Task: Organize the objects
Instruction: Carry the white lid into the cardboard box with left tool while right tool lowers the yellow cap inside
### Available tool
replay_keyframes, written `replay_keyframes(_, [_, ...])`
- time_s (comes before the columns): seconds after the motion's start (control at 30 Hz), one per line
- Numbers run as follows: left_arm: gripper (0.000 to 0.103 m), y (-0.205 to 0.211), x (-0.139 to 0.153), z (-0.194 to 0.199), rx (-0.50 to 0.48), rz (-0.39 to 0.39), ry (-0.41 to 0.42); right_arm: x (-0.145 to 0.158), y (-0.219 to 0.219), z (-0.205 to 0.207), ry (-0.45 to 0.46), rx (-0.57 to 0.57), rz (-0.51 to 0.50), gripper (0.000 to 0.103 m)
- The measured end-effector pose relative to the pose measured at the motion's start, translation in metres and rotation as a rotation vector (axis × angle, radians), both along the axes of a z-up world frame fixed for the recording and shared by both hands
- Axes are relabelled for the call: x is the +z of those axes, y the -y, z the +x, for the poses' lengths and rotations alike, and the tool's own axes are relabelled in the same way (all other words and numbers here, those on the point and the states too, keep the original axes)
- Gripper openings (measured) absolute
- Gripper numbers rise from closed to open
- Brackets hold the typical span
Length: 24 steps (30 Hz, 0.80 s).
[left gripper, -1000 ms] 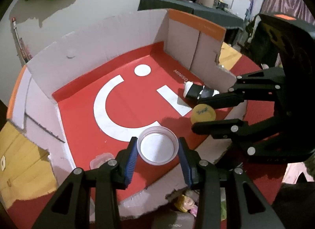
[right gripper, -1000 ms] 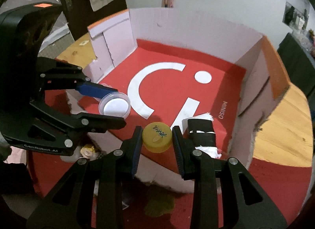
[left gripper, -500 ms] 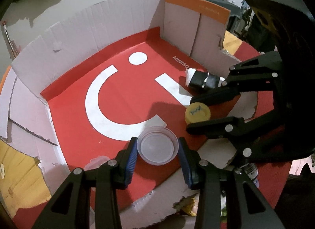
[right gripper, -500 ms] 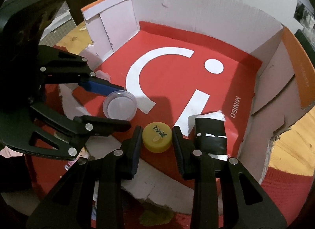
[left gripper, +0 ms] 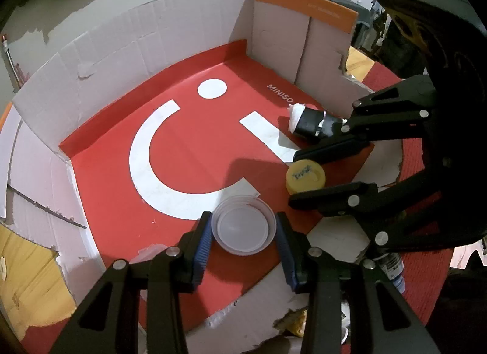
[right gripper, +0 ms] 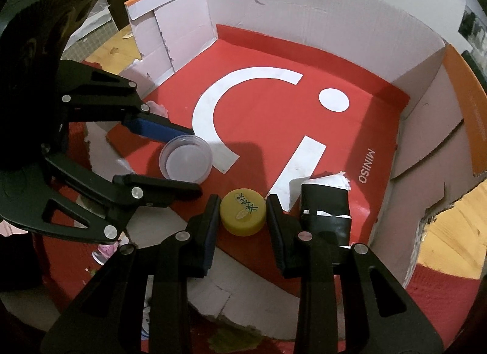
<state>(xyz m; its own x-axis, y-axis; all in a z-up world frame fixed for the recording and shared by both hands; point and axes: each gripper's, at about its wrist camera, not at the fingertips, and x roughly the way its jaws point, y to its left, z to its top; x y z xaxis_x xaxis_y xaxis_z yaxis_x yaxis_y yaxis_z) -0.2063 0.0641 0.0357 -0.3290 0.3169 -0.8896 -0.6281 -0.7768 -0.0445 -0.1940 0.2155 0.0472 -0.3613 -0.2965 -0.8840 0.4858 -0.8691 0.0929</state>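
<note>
- As both loads sit low over the near edge of the red-floored cardboard box [left gripper: 188, 128], the coming release is judged to turn on one relation: each item lies straight ahead at 12 o'clock between its own fingers, just above or on the floor; contact cannot be told.
- Between the blue-padded fingers of the left gripper [left gripper: 243, 227] a clear round plastic lid [left gripper: 244, 225] is seen, rim upward, shallow and translucent; the pads appear to stand just off its rim, so a firm hold cannot be told.
- By the right gripper [right gripper: 243, 213] a yellow round plastic bottle cap [right gripper: 243, 211] with green print on top is clasped flat, the pads touching both sides.
- Neither item has a long axis, so no turning is called for.
- From the right wrist view, the lid is placed at 10 o'clock of the cap, nearby but apart.
- At 3 o'clock, just beside the right gripper, a black-taped roll with white paper ends [right gripper: 325, 205] lies on its side.
- Farther off, at 12 o'clock, the white curved logo [right gripper: 231, 104] and white walls are seen.
</note>
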Motion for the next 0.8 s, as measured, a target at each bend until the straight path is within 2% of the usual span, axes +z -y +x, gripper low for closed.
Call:
replay_keyframes(0.53, [0.044, -0.0007, -0.0003, 0.0011, -0.014, -0.005, -0.005, 0.0021, -0.0052, 0.0053, -0.003, 0.015, 0.008, 0.030])
replay_keyframes(0.8, [0.050, -0.0008, -0.0003, 0.0013, -0.011, -0.005, -0.009, -0.0031, 0.0037, -0.0020, -0.008, 0.023, 0.021, 0.030])
